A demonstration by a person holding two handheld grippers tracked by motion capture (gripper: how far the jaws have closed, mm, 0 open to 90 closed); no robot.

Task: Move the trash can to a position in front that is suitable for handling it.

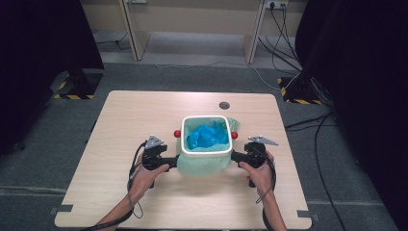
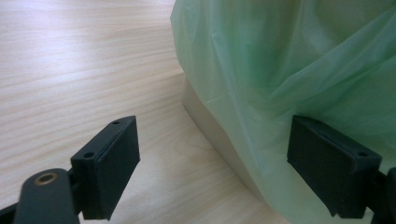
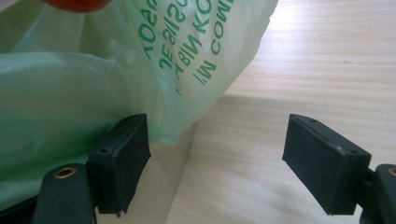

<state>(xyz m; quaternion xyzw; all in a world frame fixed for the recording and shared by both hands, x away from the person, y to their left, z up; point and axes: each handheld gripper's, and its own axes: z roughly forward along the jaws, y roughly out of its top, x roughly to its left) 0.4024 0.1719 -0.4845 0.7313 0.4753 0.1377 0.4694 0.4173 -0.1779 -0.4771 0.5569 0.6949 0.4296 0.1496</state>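
Just bag (image 1: 204, 163) between both grippers' fingers (image 2: 108, 165)

The green bag (image 2: 289, 70) runs past the top edge beyond the left gripper (image 2: 212, 163). By the right gripper (image 3: 215, 163), its printed lettering (image 3: 187, 42) is cut off there too.

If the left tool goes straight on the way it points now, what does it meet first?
Most likely the green bag that hangs down over the side of the white bin. The left tool is open and points at it from close by; depth is unclear.

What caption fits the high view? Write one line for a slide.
Two hand-held grippers, left gripper and right gripper, flank a white bin lined with a green bag.
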